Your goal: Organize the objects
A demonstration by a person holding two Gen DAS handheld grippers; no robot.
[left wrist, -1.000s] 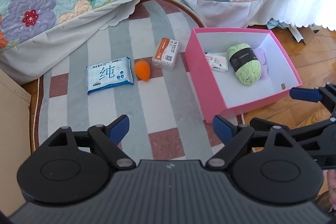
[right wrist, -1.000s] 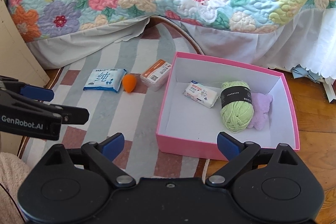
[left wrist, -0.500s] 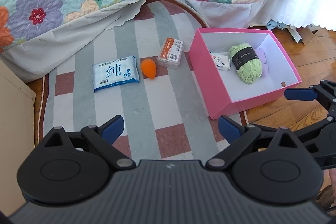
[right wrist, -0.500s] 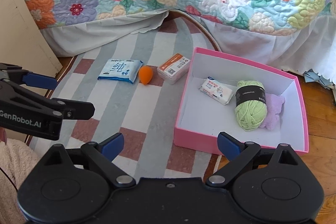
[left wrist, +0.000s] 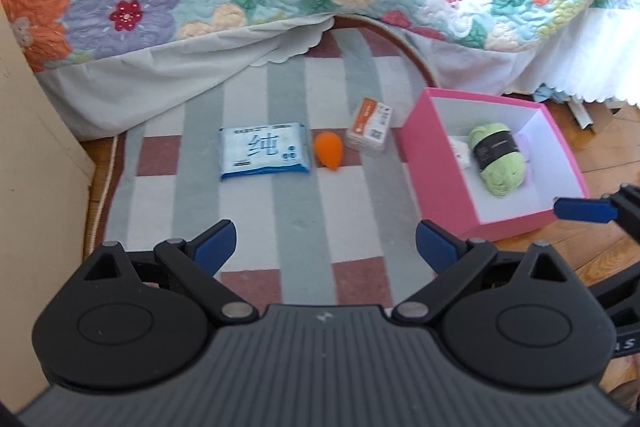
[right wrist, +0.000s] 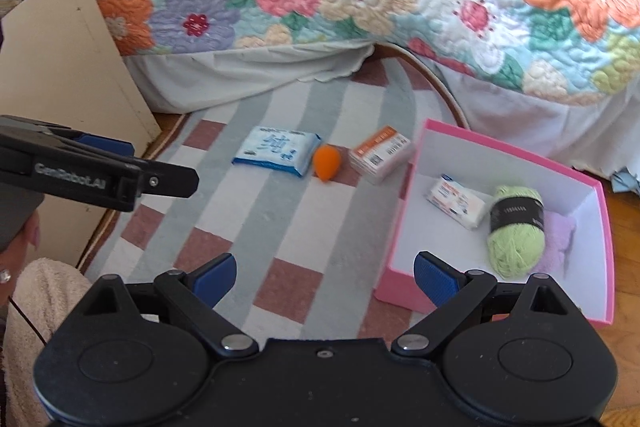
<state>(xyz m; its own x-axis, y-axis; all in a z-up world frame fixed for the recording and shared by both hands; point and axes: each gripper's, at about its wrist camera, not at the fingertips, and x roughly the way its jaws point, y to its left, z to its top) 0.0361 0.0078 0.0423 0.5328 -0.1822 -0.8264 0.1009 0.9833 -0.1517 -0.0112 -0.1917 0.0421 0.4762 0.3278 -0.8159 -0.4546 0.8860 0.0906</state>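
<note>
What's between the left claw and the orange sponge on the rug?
Nothing visible: only bare striped rug lies between the open left claw and the orange sponge, which sits apart from the packs on either side.

You are holding two matching black grippers: the left gripper and right gripper are each showing blue ribbed finger pads, silver pivot screws and round housings. White "GenRobot.AI" lettering is showing on the left unit's side. You are wearing a beige fleece sleeve.
</note>
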